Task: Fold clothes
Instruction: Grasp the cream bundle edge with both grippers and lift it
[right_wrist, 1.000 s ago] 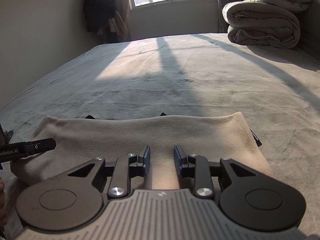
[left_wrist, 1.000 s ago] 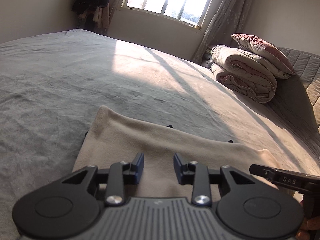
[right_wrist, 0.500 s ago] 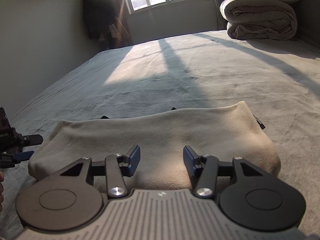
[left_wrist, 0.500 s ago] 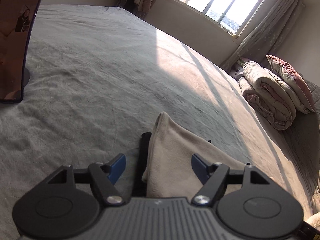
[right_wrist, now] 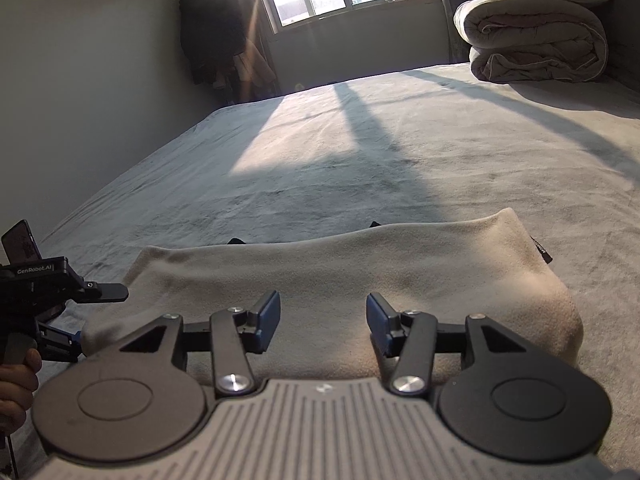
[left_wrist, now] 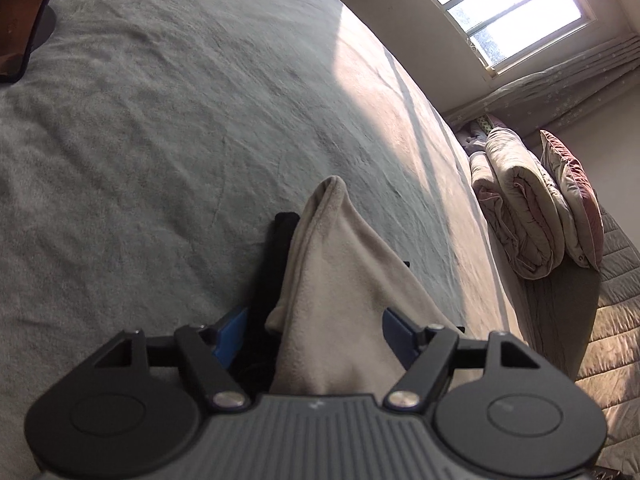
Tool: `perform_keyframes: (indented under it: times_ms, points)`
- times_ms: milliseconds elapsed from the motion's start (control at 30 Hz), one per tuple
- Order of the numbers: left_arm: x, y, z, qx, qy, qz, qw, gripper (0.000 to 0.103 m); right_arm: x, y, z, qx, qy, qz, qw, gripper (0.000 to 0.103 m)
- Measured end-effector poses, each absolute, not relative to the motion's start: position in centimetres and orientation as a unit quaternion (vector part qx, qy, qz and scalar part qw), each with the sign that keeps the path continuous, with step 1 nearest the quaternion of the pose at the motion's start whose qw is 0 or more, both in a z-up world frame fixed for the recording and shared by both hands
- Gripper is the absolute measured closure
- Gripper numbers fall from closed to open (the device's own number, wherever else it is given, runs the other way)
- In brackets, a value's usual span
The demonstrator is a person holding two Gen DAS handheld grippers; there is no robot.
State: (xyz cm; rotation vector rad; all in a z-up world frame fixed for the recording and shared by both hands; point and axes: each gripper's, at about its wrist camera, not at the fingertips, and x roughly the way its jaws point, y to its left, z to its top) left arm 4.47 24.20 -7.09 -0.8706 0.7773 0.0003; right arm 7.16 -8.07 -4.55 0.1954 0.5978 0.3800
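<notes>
Left wrist: left hand-held gripper [left_wrist: 312, 334] spread wide, straddling the folded beige garment's [left_wrist: 336, 280] end on the bed [left_wrist: 160, 120] (pads not pressing).
Right wrist: right hand-held gripper [right_wrist: 323, 322] released, over the garment [right_wrist: 360, 276].

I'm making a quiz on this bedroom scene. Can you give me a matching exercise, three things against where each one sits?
Things:
1. beige garment
2. rolled duvet
3. phone on a stand

Places:
A. far right of the bed, near the window
B. left edge of the bed
C. on the bed just ahead of both hand-held grippers

Pairs: 1-C, 2-A, 3-B
</notes>
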Motion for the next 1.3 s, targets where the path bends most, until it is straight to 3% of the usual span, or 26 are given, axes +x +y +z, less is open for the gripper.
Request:
perform_keyframes:
  times_ms: [100, 133, 200, 300, 400, 500, 567, 767, 933, 1300]
  points:
    - [4.1, 24.3, -7.2, -0.433, 0.356, 0.013, 0.828, 0.037, 7.2, -7.5, -4.5, 0.094, 0.29, 0.191, 0.933, 0.051]
    - [4.0, 24.4, -7.4, -0.438, 0.353, 0.019, 0.827, 0.042, 7.2, -7.3, -4.6, 0.095, 0.29, 0.193, 0.932, 0.051]
    - [3.8, 24.5, -7.7, -0.44, 0.351, 0.031, 0.826, 0.069, 7.4, -6.8, -4.6, 0.095, 0.292, 0.2, 0.93, 0.051]
    - [3.9, 24.8, -7.6, -0.439, 0.348, 0.027, 0.828, 0.078, 8.0, -5.4, -4.0, 0.087, 0.294, 0.206, 0.929, 0.051]
    - [3.8, 24.7, -6.8, -0.436, 0.338, 0.023, 0.834, 0.081, 8.8, -4.1, -3.5, 0.078, 0.298, 0.208, 0.928, 0.053]
    - [3.7, 24.4, -5.7, -0.439, 0.319, 0.015, 0.84, 0.082, 9.9, -3.2, -3.8, 0.076, 0.315, 0.202, 0.924, 0.073]
    - [3.6, 23.9, -4.8, -0.439, 0.305, 0.005, 0.845, 0.083, 10.6, -2.5, -4.1, 0.075, 0.327, 0.197, 0.921, 0.079]
    - [3.7, 21.7, -2.3, -0.443, 0.265, -0.04, 0.855, 0.084, 12.7, -1.4, -6.3, 0.084, 0.367, 0.176, 0.91, 0.085]
    - [4.1, 19.1, -1.0, -0.441, 0.248, -0.087, 0.858, 0.084, 13.0, -2.4, -5.1, 0.121, 0.389, 0.197, 0.892, 0.075]
    - [6.7, 11.5, -2.0, -0.417, 0.286, -0.164, 0.847, 0.083, 10.5, -14.7, -4.3, 0.435, 0.381, 0.21, 0.788, 0.042]
